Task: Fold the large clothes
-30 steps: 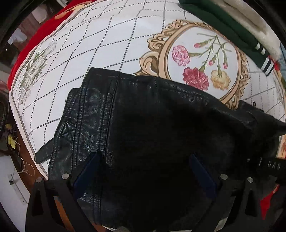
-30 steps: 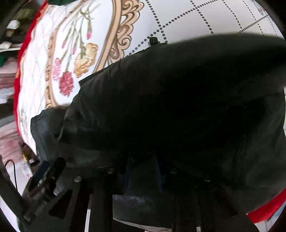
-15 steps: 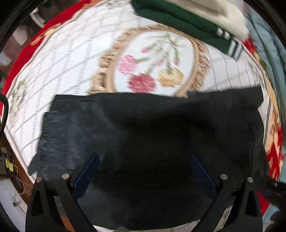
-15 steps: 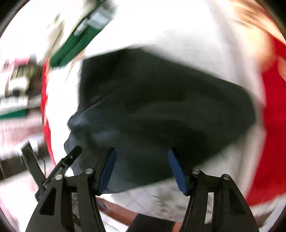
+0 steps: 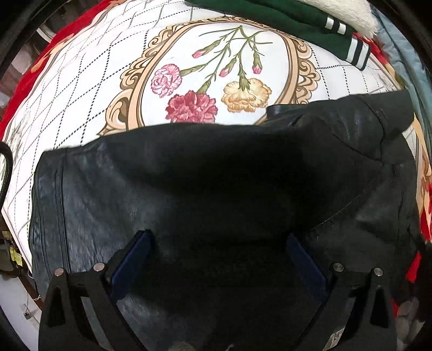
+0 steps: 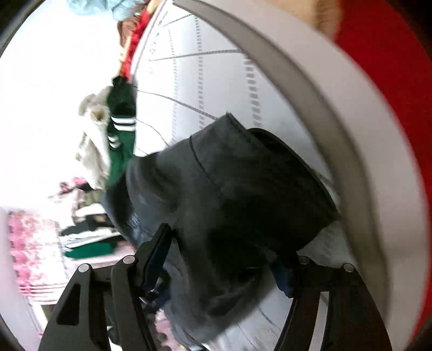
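A wide surface spread with a white quilted cloth (image 5: 89, 89) fills the left wrist view; the cloth is red at the border and carries a gold oval frame around printed carnations (image 5: 191, 105). I cannot tell whether a bed or a desk lies beneath it.

On the near part of the cloth lies the black leather jacket (image 5: 205, 183), folded into a broad block, one thicker fold bunched at its far right end. There are no containers in view.

Along the far edge of the cloth sit a dark green garment with white stripes (image 5: 297, 21) and, touching it, a cream fleecy garment (image 5: 348, 13).

The left claw (image 5: 218, 253) points down over the jacket, released, its blue pads apart above the leather.

In the blurred right wrist view, the right claw (image 6: 224, 267) is opening, with the jacket's edge between its pads, not pinched.
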A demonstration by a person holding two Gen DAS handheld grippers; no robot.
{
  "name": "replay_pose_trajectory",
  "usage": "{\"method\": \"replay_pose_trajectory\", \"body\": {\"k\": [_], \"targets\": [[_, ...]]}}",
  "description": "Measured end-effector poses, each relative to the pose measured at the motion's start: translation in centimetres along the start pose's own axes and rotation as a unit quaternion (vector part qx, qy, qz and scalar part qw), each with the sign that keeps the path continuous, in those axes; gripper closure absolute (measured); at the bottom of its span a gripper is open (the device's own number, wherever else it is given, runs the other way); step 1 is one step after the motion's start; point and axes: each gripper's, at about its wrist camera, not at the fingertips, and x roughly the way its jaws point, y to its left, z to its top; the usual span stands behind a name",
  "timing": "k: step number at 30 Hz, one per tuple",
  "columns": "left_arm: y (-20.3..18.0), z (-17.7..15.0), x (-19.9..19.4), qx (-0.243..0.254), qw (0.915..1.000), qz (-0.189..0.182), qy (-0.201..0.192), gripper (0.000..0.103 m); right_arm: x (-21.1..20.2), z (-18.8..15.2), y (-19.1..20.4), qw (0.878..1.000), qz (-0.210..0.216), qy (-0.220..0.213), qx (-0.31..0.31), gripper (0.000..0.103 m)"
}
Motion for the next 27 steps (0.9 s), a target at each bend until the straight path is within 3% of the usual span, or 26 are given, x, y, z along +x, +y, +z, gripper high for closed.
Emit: {"method": "replay_pose_trajectory", "body": {"k": [4, 6, 8, 12, 16, 18, 19, 20, 21, 22, 27], "targets": [[0.3, 1.2, 0.2, 0.006, 1.0, 0.0, 0.003, 0.0, 4.5, 0.8, 1.7, 0.998, 0.041, 0.036, -0.022, 0.033], [0.7, 1.4, 0.3, 0.005, 0.9999, -0.006, 0.011, 0.0, 5.0, 0.6, 2.6, 0.996, 0.016, 0.072, -0.044, 0.033], [0.4, 2.1, 0.6, 0.01, 0.9999, -0.007, 0.011, 0.0, 4.8, 0.1, 2.6, 0.996, 0.008, 0.075, -0.05, 0.034], [0.6, 2.4, 0.6, 0.01, 0.9998, -0.01, 0.01, 0.0, 5.8, 0.8, 1.8, 0.997, 0.054, 0.053, -0.019, 0.033], [0.6, 3.6, 0.7, 0.011, 0.9998, -0.015, 0.005, 0.0, 8.4, 2.1, 4.3, 0.995, 0.08, 0.046, -0.029, 0.007], [0.7, 3.7, 0.4, 0.013, 0.9998, -0.017, -0.001, 0.0, 9.0, 2.1, 5.6, 0.995, 0.078, 0.049, -0.048, 0.008], [0.8, 3.9, 0.3, 0.014, 0.9997, -0.018, -0.003, 0.0, 9.1, 2.1, 5.9, 0.994, 0.087, 0.048, -0.044, 0.018], [0.9, 4.3, 0.3, 0.014, 0.9997, -0.019, -0.007, 0.0, 9.3, 2.2, 5.9, 0.994, 0.087, 0.047, -0.036, 0.049], [1.0, 4.9, 0.3, 0.015, 0.9997, -0.018, -0.01, 0.0, 9.6, 2.3, 5.7, 0.995, 0.084, 0.044, -0.024, 0.065], [1.0, 5.6, 0.2, 0.018, 0.9996, -0.019, -0.01, 0.0, 9.9, 2.4, 5.5, 0.995, 0.093, 0.037, -0.008, 0.073], [-0.2, 7.4, 0.4, 0.049, 0.9982, -0.034, -0.008, 0.0, 8.6, 1.6, 8.2, 0.994, 0.11, -0.009, 0.013, 0.08]]}}
